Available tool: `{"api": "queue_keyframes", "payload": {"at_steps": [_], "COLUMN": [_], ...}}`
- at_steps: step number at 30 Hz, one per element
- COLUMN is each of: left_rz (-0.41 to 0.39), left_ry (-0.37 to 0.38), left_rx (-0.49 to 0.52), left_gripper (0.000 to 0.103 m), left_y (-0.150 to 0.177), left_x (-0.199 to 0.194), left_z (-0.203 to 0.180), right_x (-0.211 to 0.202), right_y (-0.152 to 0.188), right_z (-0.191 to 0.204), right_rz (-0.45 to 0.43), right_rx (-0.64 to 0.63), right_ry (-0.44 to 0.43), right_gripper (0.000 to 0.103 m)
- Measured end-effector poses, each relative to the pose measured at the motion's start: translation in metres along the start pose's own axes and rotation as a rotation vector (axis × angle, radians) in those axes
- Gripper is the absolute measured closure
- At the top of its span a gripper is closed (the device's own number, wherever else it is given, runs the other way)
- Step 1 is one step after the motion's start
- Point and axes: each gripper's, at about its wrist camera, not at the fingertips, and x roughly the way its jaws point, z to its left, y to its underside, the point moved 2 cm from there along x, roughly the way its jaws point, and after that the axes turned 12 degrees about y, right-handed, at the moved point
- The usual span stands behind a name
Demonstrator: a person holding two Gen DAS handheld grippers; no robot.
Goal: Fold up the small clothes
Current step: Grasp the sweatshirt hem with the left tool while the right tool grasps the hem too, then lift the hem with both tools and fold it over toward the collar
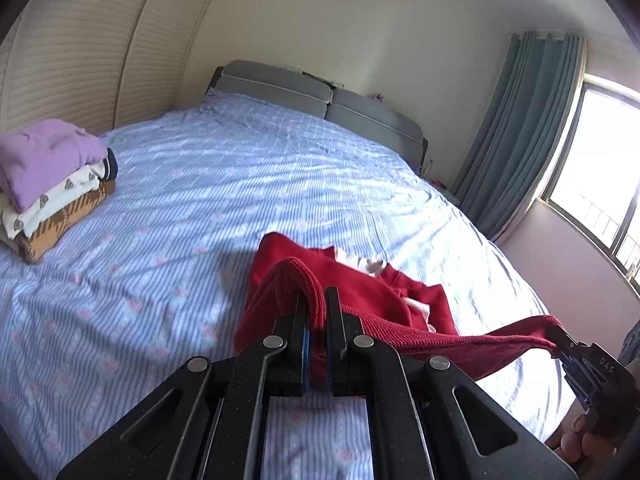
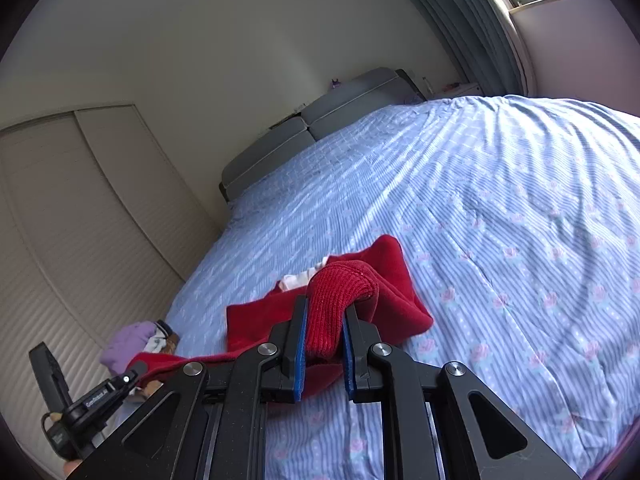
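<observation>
Already folded: purple, white patterned and brown checked pieces, stacked as a pile [image 1: 52, 184] near the left edge of the bed [image 1: 240, 184], well apart from the work; same pile glimpsed low and left in the right wrist view [image 2: 136, 342].
Garment in hand: red knit garment [image 1: 360, 292], partly lifted, partly resting on the striped blue sheet toward the near end of the bed; pale lining or a second layer showing at the far side, too small to name.
Left gripper [image 1: 316, 312]: pressed together on a ribbed red edge, cloth humped over the fingertips; seen also at lower left of the right wrist view [image 2: 134, 372], pinching the red hem.
Right gripper [image 2: 324, 316]: jaws held slightly apart by a thick bunch of ribbed knit clamped between the blue pads [image 2: 300, 344]; in the left wrist view, at far right [image 1: 560, 340], gripping the other end of the same edge.
Edge between grippers: stretched taut, raised off the sheet, likely the hem or a cuff band.
Stage, as a judgement: garment gripped and drawn out, not yet laid flat, no crease visible.
Still to do, probably: spread flat, fold sleeves and body, place on the pile.
Other unfolded clothes: none in sight, though the near end of the bed lies hidden behind the grippers.
</observation>
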Motion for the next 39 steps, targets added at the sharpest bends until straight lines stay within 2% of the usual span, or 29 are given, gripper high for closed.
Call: {"api": "queue_keyframes", "payload": {"at_steps": [8,14,22,28,34,35,37,38,39], "left_rz": [-0.044,-0.017,0.070,0.132,0.155,0.162,0.172,0.175,0.164], "left_ry": [-0.030,-0.052,-0.103,-0.139,-0.110,-0.101,-0.090,-0.098,-0.117], "left_rx": [-0.031,-0.056,-0.078,-0.068,-0.003,0.014,0.054,0.075,0.093], "left_gripper": [0.095,0.095,0.095,0.094,0.088,0.086,0.080,0.067,0.055], "left_y": [-0.044,-0.055,-0.040,-0.032,-0.035,-0.036,-0.036,-0.037,-0.038], "left_x": [0.082,0.150,0.221,0.243,0.222,0.218,0.208,0.204,0.199], "left_z": [0.022,0.049,0.085,0.088,0.075,0.073,0.070,0.068,0.068], "right_x": [0.081,0.160,0.252,0.277,0.262,0.256,0.240,0.232,0.222], "right_y": [-0.047,-0.063,-0.052,-0.040,-0.044,-0.045,-0.049,-0.051,-0.053], "right_z": [0.018,0.020,0.004,0.002,0.019,0.022,0.026,0.026,0.026], "right_rz": [-0.014,0.021,0.112,0.156,0.139,0.128,0.086,0.053,0.012], "right_rx": [0.009,0.016,0.013,-0.033,-0.121,-0.142,-0.188,-0.208,-0.225], "right_ry": [-0.004,0.022,0.090,0.142,0.167,0.169,0.199,0.225,0.237], "right_gripper": [0.088,0.088,0.088,0.087,0.074,0.069,0.041,0.022,0.019]}}
